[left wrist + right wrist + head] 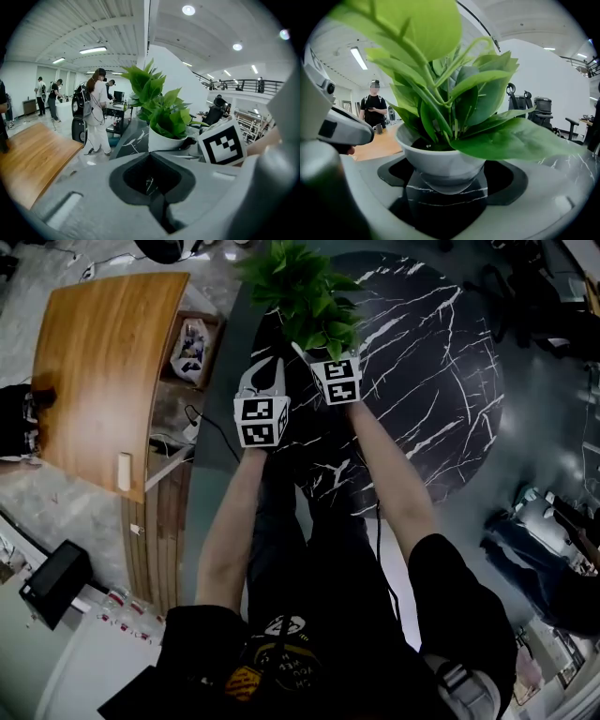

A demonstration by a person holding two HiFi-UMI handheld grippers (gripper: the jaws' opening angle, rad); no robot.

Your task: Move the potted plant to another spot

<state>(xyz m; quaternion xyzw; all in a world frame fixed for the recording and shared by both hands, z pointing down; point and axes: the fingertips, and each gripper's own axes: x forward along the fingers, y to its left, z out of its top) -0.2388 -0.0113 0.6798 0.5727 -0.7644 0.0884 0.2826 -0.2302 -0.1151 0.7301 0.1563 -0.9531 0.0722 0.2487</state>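
- Right gripper view first: see the potted plant seated between the jaws of the right gripper. Spread wide, yet drawn in against both sides of the white bowl. Appears held, low on the pot, above the black marble counter.
- Cannot tell whether lifted clear of that counter or resting on it.
- Left gripper view: find the left gripper with jaws together and nothing between them, near the pot, which sits ahead and to the right.
- Keep the squeeze steady and the pot upright. Judged risky on a rounded, tapering bowl: could ride up and slip out of the jaws if tilted.
- Raise straight up before going sideways, and move slowly. Looks top-heavy under those broad leaves.
- Hold the idle gripper clear of the leaves, ready to steady the bowl if it rocks.
- Head view: place the plant in the far-left part of the round counter, not far from its rim. Avoid carrying it further that way.
- Off that rim: floor with a bin and a cable, then a wooden top.
- Favour the wide bare marble to the right and nearer the body, well inside the curved edge.
- Set down flat, then ease the jaws apart.
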